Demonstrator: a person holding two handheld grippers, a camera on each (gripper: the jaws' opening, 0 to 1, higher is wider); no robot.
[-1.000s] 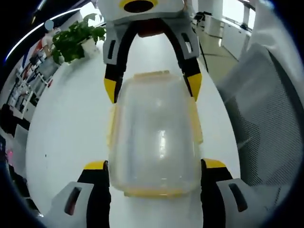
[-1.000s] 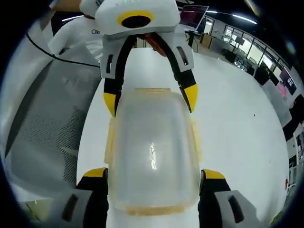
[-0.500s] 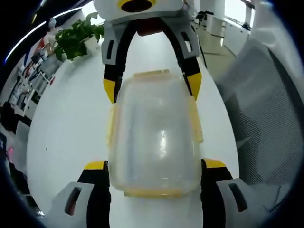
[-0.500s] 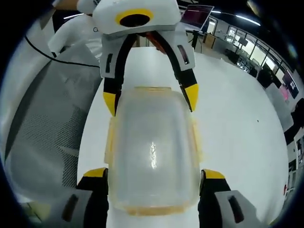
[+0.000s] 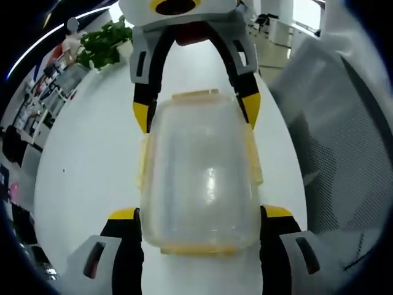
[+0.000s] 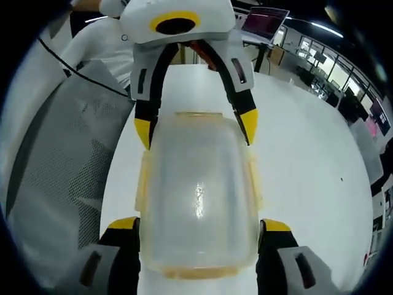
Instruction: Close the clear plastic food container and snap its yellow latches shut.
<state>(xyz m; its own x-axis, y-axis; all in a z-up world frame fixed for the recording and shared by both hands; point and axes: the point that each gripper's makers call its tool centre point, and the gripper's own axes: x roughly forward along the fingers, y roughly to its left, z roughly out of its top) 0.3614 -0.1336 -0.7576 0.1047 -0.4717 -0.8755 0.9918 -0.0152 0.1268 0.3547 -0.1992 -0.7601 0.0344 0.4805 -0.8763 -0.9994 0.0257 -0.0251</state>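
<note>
The clear plastic food container (image 5: 199, 178) (image 6: 196, 190), lid on, sits lengthwise between both grippers over the white table (image 5: 86, 160). Yellow latches run along its long sides (image 5: 254, 157) (image 6: 142, 178) and its ends (image 5: 195, 95); whether they are snapped down I cannot tell. My left gripper (image 5: 199, 214) is shut on the container's near end, one yellow-tipped jaw on each side. My right gripper (image 6: 196, 224) grips the opposite end the same way. Each gripper appears across the top of the other's view, as the right gripper (image 5: 195, 114) and the left gripper (image 6: 195, 126).
A grey mesh office chair (image 5: 344, 153) (image 6: 55, 160) stands close beside the table edge. A green potted plant (image 5: 104, 46) sits at the table's far end. A laptop (image 6: 264, 18) and more desks lie beyond, in the right gripper view.
The background has slid in both views, so both hands have turned together. The container keeps its place between the two pairs of jaws.
</note>
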